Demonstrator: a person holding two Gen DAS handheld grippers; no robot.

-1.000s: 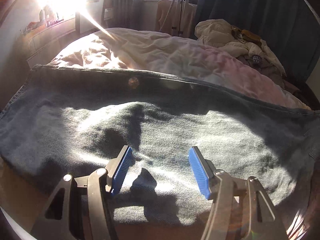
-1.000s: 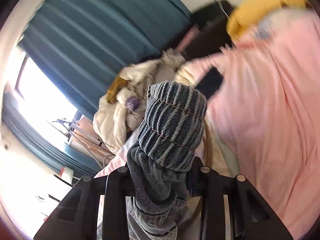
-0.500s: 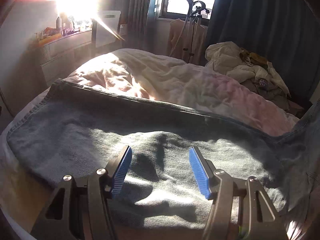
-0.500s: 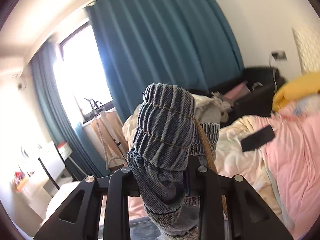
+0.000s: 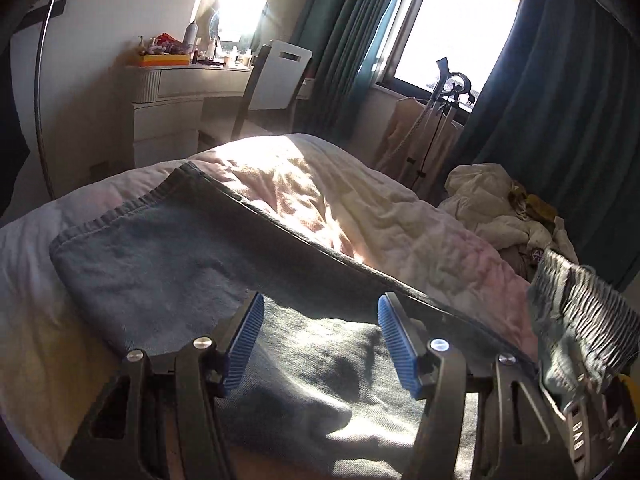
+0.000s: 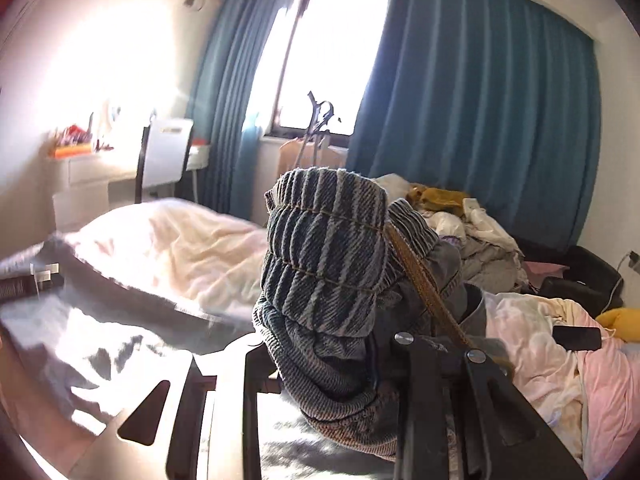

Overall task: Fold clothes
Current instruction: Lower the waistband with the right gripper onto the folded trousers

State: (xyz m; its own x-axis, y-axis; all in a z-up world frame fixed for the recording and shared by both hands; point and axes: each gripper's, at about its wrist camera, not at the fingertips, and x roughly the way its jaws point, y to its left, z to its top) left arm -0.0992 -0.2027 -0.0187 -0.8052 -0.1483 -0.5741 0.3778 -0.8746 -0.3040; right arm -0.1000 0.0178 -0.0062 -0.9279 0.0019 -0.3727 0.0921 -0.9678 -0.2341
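A pair of blue denim jeans (image 5: 168,264) lies spread across the bed. My left gripper (image 5: 320,340) is open and empty, hovering just above the denim, its blue pads (image 5: 394,344) apart. My right gripper (image 6: 328,364) is shut on the bunched jeans waistband (image 6: 324,248), held up off the bed. That bunch also shows at the right edge of the left wrist view (image 5: 580,328). The rest of the jeans (image 6: 100,344) trails down to the left in the right wrist view.
A rumpled pale quilt (image 5: 340,208) covers the bed. A heap of clothes (image 5: 500,208) lies at its far right. A white desk (image 5: 172,92) and chair (image 5: 276,76) stand at the far left, a garment stand (image 5: 440,120) by the window. A black phone (image 6: 576,338) lies on pink bedding.
My right gripper has swung the bunched waistband round and down towards the bed, into the left wrist view. My left gripper has lifted and tilted up, staying open.
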